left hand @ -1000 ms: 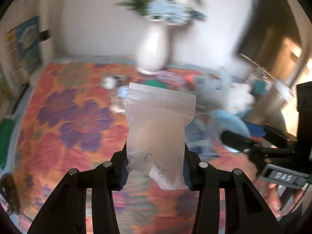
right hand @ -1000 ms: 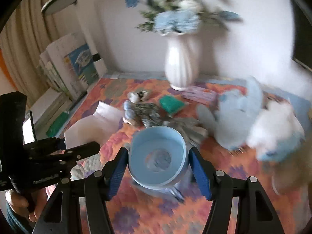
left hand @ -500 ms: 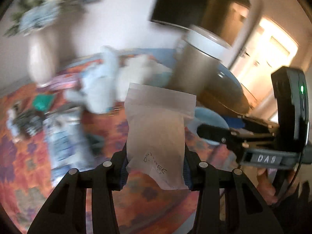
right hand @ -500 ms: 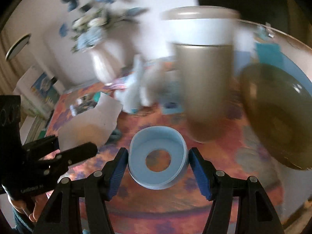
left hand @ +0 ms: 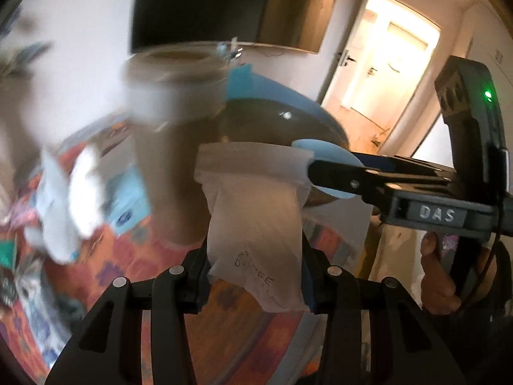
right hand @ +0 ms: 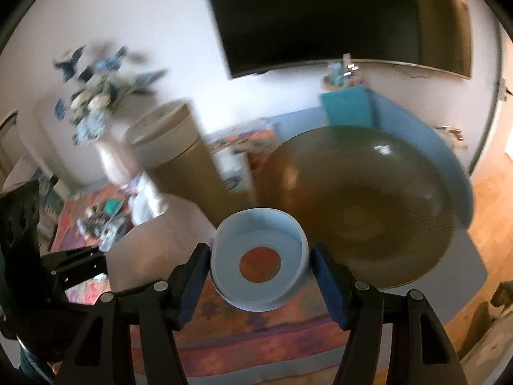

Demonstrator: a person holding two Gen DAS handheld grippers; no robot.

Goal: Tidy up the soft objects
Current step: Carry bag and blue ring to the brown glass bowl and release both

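My left gripper is shut on a frosted zip bag with faint printed letters, held upright above the table. My right gripper is shut on a light blue ring-shaped holder with a round hole in its base. In the left wrist view the right gripper with the blue ring sits just right of the bag's top edge. A white and pale blue plush toy lies blurred on the floral cloth at left. The bag also shows in the right wrist view.
A tall brown cylinder with a pale lid stands beside a large amber glass bowl on the round table with its floral cloth. A white vase of blue flowers, small clutter and a wall TV lie behind.
Both grippers have swung right across the table, away from the vase and plush toy, towards the brown cylinder and amber bowl. Each still holds its object; the two grippers are closer together.
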